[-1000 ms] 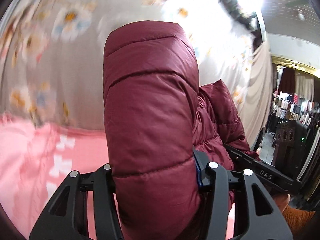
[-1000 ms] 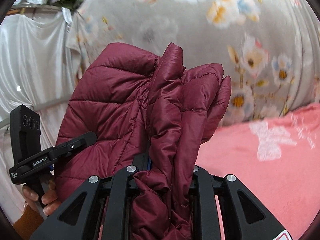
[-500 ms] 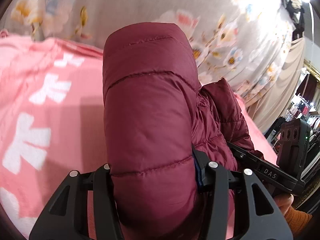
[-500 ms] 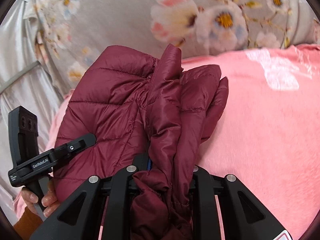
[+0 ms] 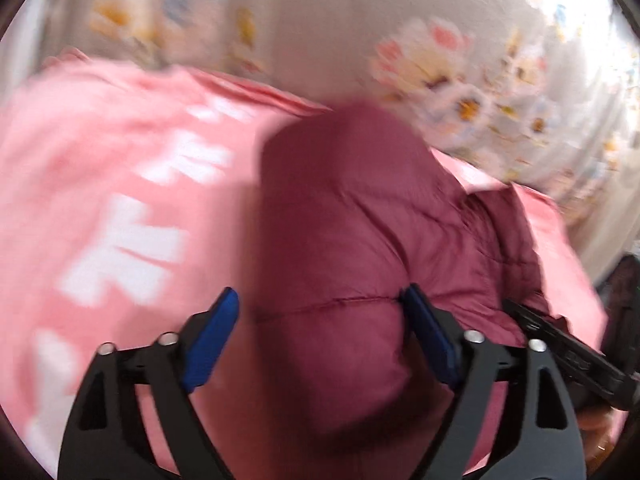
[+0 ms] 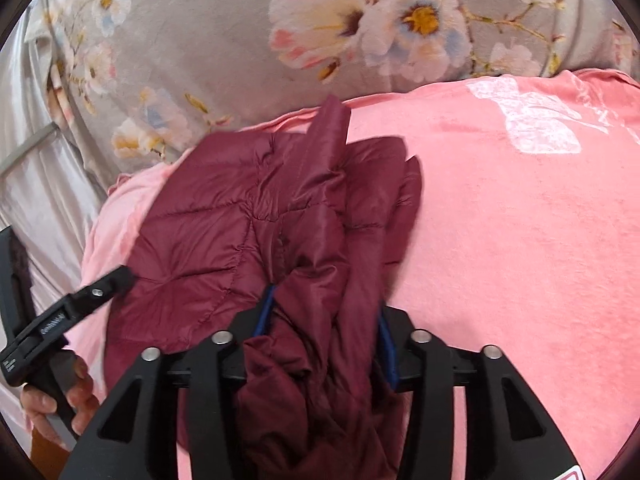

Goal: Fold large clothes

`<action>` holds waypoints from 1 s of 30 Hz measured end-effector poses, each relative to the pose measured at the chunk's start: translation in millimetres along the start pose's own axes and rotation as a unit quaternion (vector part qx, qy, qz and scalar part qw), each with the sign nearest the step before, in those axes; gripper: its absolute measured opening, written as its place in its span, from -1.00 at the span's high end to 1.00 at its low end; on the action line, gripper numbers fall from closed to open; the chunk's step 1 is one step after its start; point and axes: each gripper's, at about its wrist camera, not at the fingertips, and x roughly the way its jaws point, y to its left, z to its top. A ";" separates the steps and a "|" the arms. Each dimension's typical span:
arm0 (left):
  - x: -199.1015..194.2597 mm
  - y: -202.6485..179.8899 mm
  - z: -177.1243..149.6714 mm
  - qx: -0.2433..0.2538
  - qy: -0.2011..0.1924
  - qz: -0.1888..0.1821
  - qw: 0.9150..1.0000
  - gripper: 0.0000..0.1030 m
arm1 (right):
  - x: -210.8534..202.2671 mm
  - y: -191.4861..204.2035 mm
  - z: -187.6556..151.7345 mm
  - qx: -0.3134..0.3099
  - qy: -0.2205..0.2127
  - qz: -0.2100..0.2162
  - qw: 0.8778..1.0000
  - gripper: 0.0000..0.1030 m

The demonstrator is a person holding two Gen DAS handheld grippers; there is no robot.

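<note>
Pink blanket (image 6: 520, 240) with white print covers the bed I'm working over; grey floral fabric (image 6: 224, 40) hangs behind it. The maroon puffer jacket (image 6: 248, 232) lies bunched on the blanket, toward its left edge in my right wrist view.

My left gripper (image 5: 320, 320) has its jaws opening: the blue pad (image 5: 212, 344) on the left stands clear of the jacket, the other pad just touches the jacket's side, and a rounded quilted fold (image 5: 340, 248) sits between them. That view is motion-blurred.

My right gripper (image 6: 324, 320) has its jaws opening too, with a crumpled bundle of jacket between them. Fabric brushes both pads, but I see no squeeze.

The person's hand (image 6: 60, 392) holding the left gripper's handle shows at the lower left of the right wrist view.
</note>
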 end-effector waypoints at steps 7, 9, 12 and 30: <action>-56.4 -17.0 36.6 0.026 -0.033 0.136 0.990 -0.77 | -65.4 17.6 20.4 -0.006 -0.079 -0.023 0.997 0.51; -58.0 -29.4 45.3 0.028 -0.033 0.143 0.989 -0.75 | -66.2 38.6 28.1 -0.044 -0.089 -0.047 0.994 0.84; -46.3 -55.1 52.6 0.046 -0.031 0.163 0.985 -0.67 | -47.4 65.1 30.1 -0.091 -0.090 -0.075 0.989 0.99; 49.4 -70.4 15.1 0.042 0.046 0.182 0.981 -0.46 | 42.6 27.6 0.6 -0.080 -0.004 -0.114 0.990 1.00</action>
